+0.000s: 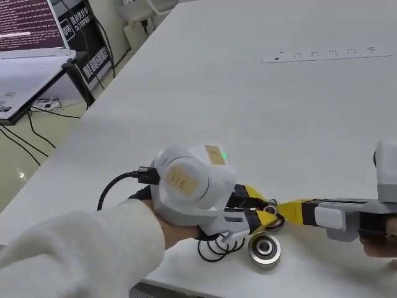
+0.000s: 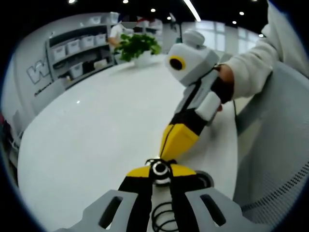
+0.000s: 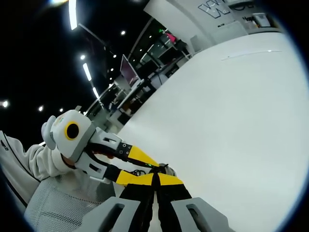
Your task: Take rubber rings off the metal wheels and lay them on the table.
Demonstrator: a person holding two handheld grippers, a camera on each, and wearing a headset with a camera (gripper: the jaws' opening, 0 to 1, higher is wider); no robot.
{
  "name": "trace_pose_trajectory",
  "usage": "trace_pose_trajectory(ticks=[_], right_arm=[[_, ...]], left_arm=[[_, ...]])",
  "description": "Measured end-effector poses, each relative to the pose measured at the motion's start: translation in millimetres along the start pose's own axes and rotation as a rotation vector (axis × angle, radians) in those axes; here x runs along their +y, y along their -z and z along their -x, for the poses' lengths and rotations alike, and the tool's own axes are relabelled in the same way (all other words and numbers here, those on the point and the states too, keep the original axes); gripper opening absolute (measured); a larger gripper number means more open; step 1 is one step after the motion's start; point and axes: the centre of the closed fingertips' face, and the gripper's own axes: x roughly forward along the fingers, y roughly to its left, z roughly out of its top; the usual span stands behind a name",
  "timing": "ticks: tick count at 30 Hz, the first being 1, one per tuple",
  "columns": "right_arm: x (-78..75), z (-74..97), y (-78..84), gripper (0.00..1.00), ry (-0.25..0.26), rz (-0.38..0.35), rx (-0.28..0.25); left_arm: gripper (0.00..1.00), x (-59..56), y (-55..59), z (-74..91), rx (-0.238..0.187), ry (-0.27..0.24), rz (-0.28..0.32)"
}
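Note:
A small metal wheel point(image 2: 160, 169) sits clamped between the yellow jaws of my left gripper point(image 2: 161, 170), just above the white table point(image 1: 248, 112). My right gripper point(image 2: 167, 153) comes in from the far side with its jaws closed at the wheel's rim, seemingly pinching the black rubber ring there. In the head view the left gripper point(image 1: 267, 215) and right gripper point(image 1: 280, 210) meet tip to tip near the table's front edge. A second metal wheel point(image 1: 265, 249) lies flat just below them. Several loose black rubber rings point(image 1: 217, 248) lie beside it.
The table's front edge runs close under the grippers. A white power strip point(image 1: 325, 54) lies far back on the table. A desk with a lit screen point(image 1: 28, 28) stands to the left, across a gap. A cable point(image 1: 115, 184) trails from the left gripper.

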Motion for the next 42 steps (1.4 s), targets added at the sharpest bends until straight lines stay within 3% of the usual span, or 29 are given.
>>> trace_pose_trajectory(ticks=[3,6,12,19,22,25,27,34,38,42], right_arm=[[8.4,-0.6,-4.0,0.0,-0.044,0.012,-0.017],[1.2,-0.5,-3.6,0.0,-0.007,0.013,-0.012],[-0.4,1.8,-3.2,0.0,-0.004,-0.004,-0.015],[0.6,5.2,-3.5,0.0,0.0,-0.009,-0.02],[-0.7,7.9,-2.7,0.0,0.004,-0.011,-0.02],[-1.7,12.7,-5.2,0.0,0.009,-0.018,-0.034],[-0.7,16.7,-9.0,0.0,0.013,-0.018,-0.049],[7.7,27.5,-20.9,0.0,0.01,0.006,-0.078],[11.9,30.5,-25.1,0.0,0.008,0.024,-0.086],[17.1,31.4,-29.2,0.0,0.0,0.04,-0.089]], left_arm=[[0.14,0.1,-0.2,-0.2,-0.002,0.0,0.0],[0.14,0.1,-0.3,-0.2,-0.004,0.0,0.003],[0.14,0.6,-1.7,-0.4,-0.006,0.003,0.05],[0.2,-4.3,-1.2,5.1,0.022,0.04,0.052],[0.22,-2.7,-8.3,10.8,0.003,0.037,0.038],[0.27,1.7,-22.0,18.5,-0.047,0.015,0.07],[0.33,-1.8,-33.5,24.1,-0.091,0.036,0.085],[0.42,4.4,-57.3,47.4,-0.138,0.002,0.028],[0.48,7.7,-67.7,68.8,-0.17,-0.021,0.008],[0.53,11.5,-69.4,91.4,-0.177,-0.063,-0.012]])
